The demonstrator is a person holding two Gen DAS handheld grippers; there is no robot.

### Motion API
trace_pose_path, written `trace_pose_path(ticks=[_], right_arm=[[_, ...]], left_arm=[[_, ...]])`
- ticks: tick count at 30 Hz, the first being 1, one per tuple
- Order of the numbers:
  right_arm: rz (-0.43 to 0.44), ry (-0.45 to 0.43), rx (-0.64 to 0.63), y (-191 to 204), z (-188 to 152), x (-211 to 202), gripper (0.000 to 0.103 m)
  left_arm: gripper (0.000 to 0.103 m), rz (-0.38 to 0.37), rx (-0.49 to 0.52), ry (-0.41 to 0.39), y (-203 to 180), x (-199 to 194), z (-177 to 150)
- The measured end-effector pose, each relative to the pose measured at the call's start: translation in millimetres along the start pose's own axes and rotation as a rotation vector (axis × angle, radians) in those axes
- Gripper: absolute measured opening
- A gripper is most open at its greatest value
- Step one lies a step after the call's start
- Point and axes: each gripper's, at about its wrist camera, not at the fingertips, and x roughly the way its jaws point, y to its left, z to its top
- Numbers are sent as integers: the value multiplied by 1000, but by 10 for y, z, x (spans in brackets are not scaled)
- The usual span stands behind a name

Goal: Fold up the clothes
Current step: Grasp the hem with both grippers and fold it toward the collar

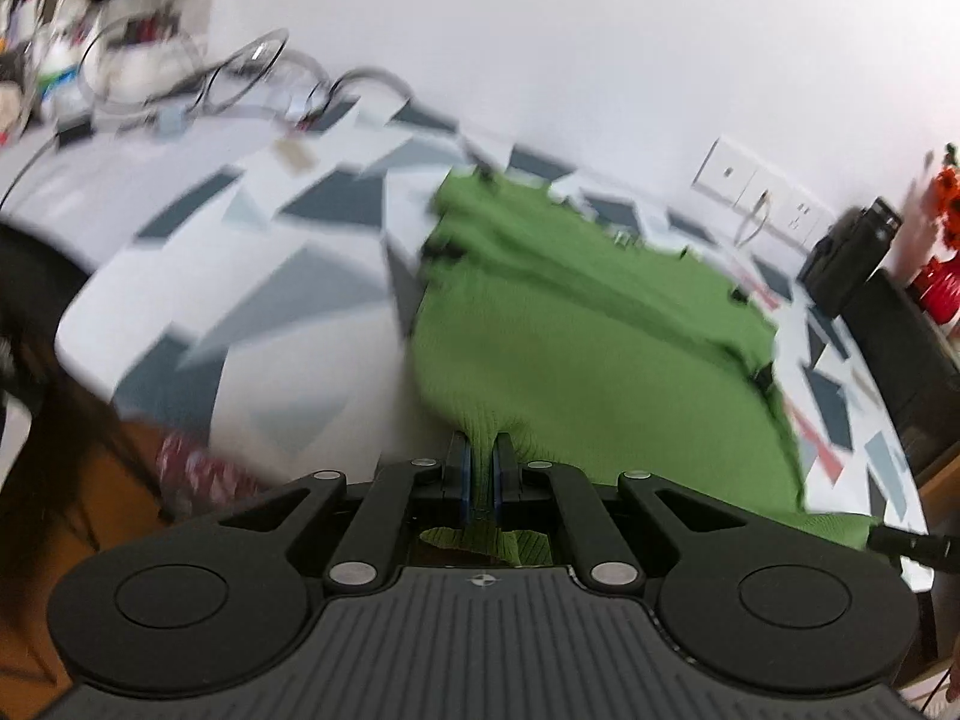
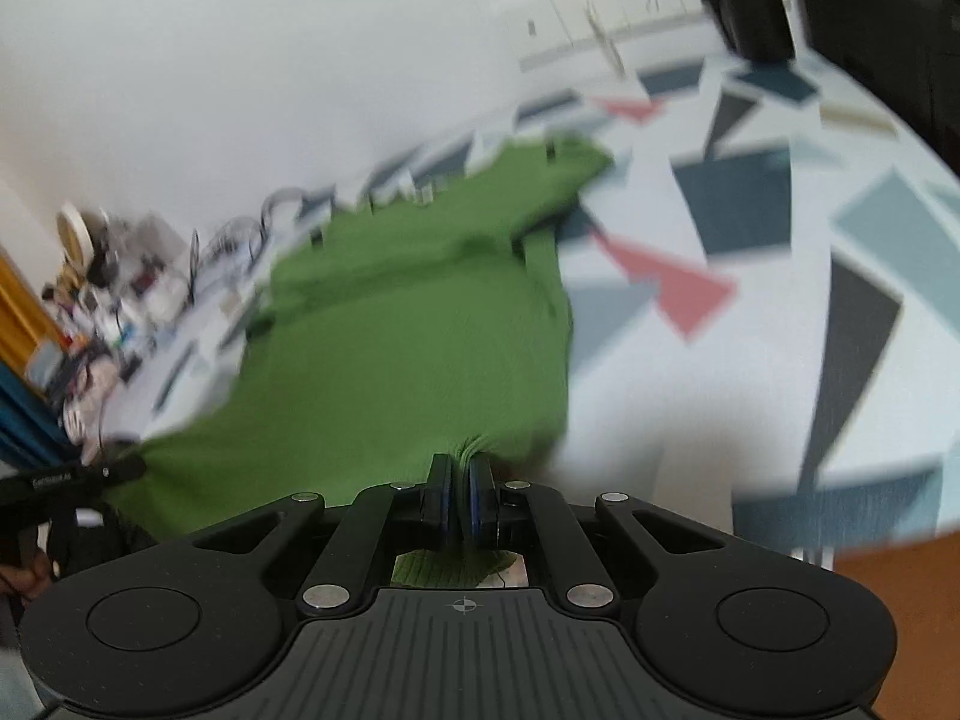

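Green knit garment (image 1: 576,324) fills mid-frame on the patterned table (image 1: 180,192); left gripper (image 1: 480,468) and right gripper (image 2: 459,486) each pinch its near hem; lifting evenly should keep the fold square.

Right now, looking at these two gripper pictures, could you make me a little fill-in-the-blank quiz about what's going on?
1. The garment being folded is ____ in colour.
2. The left gripper is shut on the garment's ____.
3. The right gripper is ____ on the same garment.
4. The tablecloth shows a pattern of ____.

Missing words: green; hem; shut; triangles
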Motion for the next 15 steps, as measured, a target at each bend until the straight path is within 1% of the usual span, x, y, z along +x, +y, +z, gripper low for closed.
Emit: trace_pose_path(ticks=[3, 6, 10, 13, 15], right_arm=[[12, -76, 15, 45, 334, 44, 5], [14, -152, 28, 93, 688, 125, 5], [-27, -231, 40, 132, 1112, 370, 5], [-71, -260, 59, 110, 1388, 615, 5], [-106, -266, 71, 72, 1556, 804, 5]], left_arm=[[7, -31, 17, -70, -93, 64, 353], [7, -46, 37, -117, -164, 245, 712], [7, -71, 42, -138, -194, 619, 1132], [7, -91, 49, -140, -233, 952, 1393], [7, -103, 59, -125, -245, 1234, 1574]])
